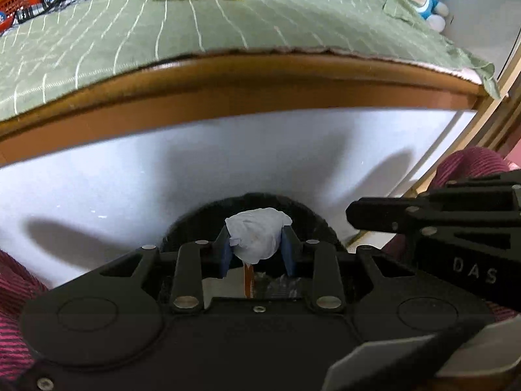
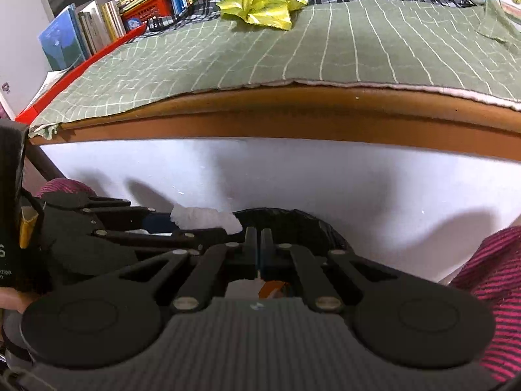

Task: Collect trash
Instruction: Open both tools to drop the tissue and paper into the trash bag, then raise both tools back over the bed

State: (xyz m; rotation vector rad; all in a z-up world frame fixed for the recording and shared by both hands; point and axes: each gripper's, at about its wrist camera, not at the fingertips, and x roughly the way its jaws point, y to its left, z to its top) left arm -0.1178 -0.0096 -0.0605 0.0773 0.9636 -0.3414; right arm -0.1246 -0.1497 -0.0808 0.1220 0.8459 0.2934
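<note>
Between the left gripper's (image 1: 258, 250) blue pads (image 1: 225, 257) sits a crumpled white tissue (image 1: 257, 238), pinched from both sides and bulging out past the fingertips. Just beyond and below the fingers is a dark round opening, a bin (image 1: 312, 218) lined with a black bag by the look of it, standing against a white panel under a wooden table edge (image 1: 260, 75). Tissue hangs right over the bin mouth, not touching the rim as far as I can tell. Right gripper (image 2: 259, 244) is to the right of the left fingers and level with them, its fingers pressed together with nothing between; from its view the tissue (image 2: 208, 220) shows just left of its fingertips, and the bin rim (image 2: 309, 218) curves just beyond them. Far ahead of both fingers, up on the green checked cloth (image 1: 162, 39) on the table, lies a crumpled yellow wrapper (image 2: 260, 8), well apart from either gripper. Books and a blue plush sit further back, not relevant. Step in hand, as I judge it: dropping the tissue into the bin. Next move calls for spreading the left fingers so the tissue falls in; it may cling to a pad, so a small shake could be needed. After that the wrapper looks like the remaining trash, needing a lift over the table edge and a reach forward.
</note>
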